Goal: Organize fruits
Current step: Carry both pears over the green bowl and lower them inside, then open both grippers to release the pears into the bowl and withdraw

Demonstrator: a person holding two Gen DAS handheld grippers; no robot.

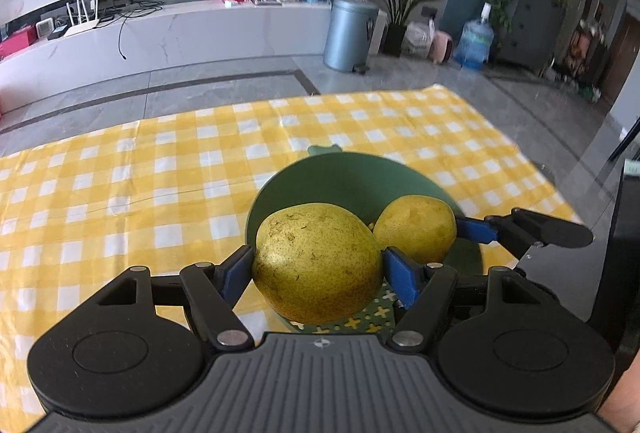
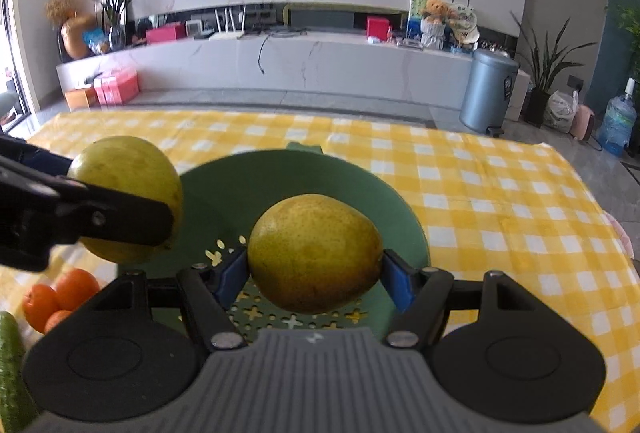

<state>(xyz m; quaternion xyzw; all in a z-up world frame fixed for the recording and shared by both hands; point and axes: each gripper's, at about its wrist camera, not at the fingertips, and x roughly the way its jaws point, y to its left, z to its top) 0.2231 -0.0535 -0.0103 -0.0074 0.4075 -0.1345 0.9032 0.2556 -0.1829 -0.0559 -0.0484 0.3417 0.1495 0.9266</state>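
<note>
My left gripper (image 1: 318, 269) is shut on a yellow-green pear (image 1: 316, 265) and holds it above the near rim of a green perforated basket (image 1: 344, 173). My right gripper (image 2: 314, 273) is shut on a second pear (image 2: 314, 253) and holds it over the same basket (image 2: 304, 177). In the left wrist view the second pear (image 1: 416, 227) and the right gripper's fingers (image 1: 476, 231) show at the right. In the right wrist view the first pear (image 2: 128, 185) and the left gripper's fingers (image 2: 100, 213) show at the left, over the basket's left rim.
The basket stands on a table with a yellow checked cloth (image 2: 500, 193). Three oranges (image 2: 56, 297) and a green cucumber (image 2: 10, 373) lie at the near left. Beyond the table are a grey floor, a bin (image 2: 486, 89) and a long white cabinet (image 2: 280, 61).
</note>
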